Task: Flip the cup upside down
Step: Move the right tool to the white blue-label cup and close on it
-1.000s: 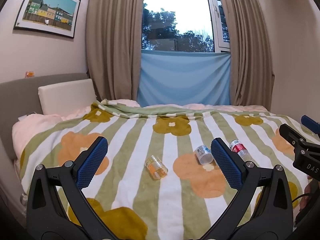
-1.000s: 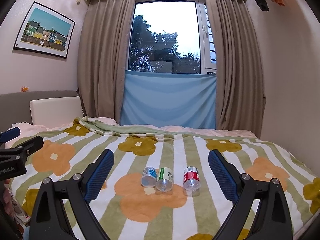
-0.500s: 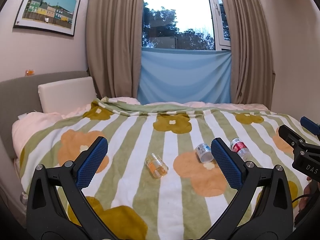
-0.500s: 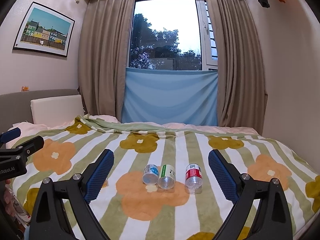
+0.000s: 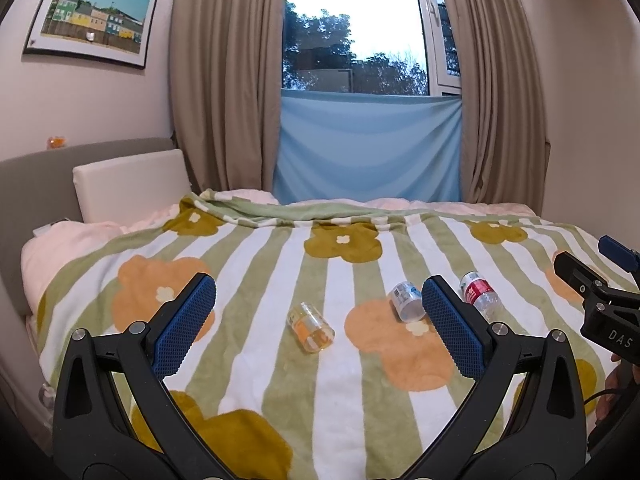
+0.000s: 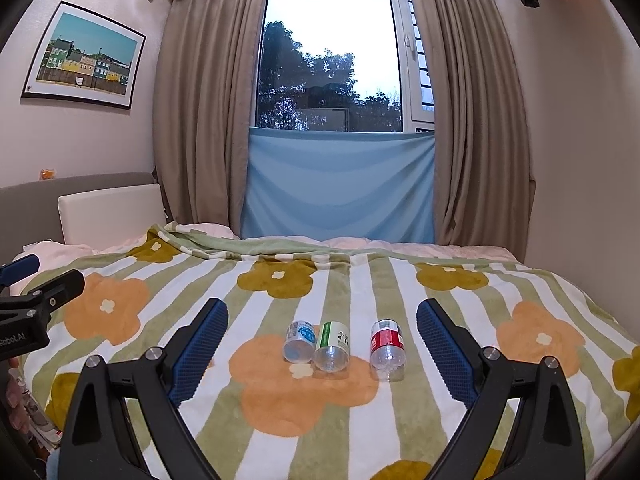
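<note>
Several small clear containers lie on their sides on the striped flower blanket (image 5: 256, 280). In the left wrist view an orange-labelled cup (image 5: 310, 327) lies between and beyond the fingers of my left gripper (image 5: 317, 282), which is open and empty. A blue-labelled cup (image 5: 407, 301) and a red-labelled one (image 5: 478, 295) lie further right. The right wrist view shows the blue-labelled cup (image 6: 299, 340), a green-labelled cup (image 6: 331, 346) and the red-labelled cup (image 6: 387, 348) in a row, ahead of my open, empty right gripper (image 6: 321, 306).
The bed has a grey headboard (image 5: 80, 156) and a white cushion (image 5: 132, 184) at the left. Curtains and a window (image 6: 332, 80) stand behind it, and a wall (image 6: 580, 160) is close on the right. Each gripper shows at the edge of the other's view.
Both views have shifted only slightly. The cups lie where they were and both grippers stay open.
</note>
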Demonstrator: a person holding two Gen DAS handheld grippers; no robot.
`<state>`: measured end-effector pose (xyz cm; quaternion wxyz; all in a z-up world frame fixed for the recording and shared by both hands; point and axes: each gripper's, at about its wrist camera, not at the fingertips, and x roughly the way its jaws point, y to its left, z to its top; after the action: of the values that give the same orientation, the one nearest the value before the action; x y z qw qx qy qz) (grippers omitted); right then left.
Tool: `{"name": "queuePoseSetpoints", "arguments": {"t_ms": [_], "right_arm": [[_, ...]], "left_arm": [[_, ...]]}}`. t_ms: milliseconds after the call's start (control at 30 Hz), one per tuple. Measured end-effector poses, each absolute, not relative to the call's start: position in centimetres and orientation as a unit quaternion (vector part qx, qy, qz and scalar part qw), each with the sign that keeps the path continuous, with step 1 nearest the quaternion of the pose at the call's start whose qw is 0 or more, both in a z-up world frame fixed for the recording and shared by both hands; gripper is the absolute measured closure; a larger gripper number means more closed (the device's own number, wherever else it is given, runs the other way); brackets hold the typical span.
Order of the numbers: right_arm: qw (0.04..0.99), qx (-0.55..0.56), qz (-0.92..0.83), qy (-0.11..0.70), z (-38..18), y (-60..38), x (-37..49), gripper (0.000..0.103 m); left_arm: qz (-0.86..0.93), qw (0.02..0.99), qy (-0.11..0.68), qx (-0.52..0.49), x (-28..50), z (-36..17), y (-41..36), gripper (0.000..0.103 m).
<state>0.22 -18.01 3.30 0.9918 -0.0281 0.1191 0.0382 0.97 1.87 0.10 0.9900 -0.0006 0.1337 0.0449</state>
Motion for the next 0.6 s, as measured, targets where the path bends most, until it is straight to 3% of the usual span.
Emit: {"name": "queuePoseSetpoints", "arguments": {"t_ms": [400,600], "right_arm": [[0.983,-0.029,0.053,0.171,3.8,-18.7,5.9,0.008],[0.949,-0.073,0.084,0.295,1.3,-16.8,15.8,0.009]], "left_arm": [[0.051,0.984,0.168,0.003,4.4,-0.4,3.0,0.0],[0.046,0.974,0.223,0.016,9.0,-2.3,4.3,0.0]]}}
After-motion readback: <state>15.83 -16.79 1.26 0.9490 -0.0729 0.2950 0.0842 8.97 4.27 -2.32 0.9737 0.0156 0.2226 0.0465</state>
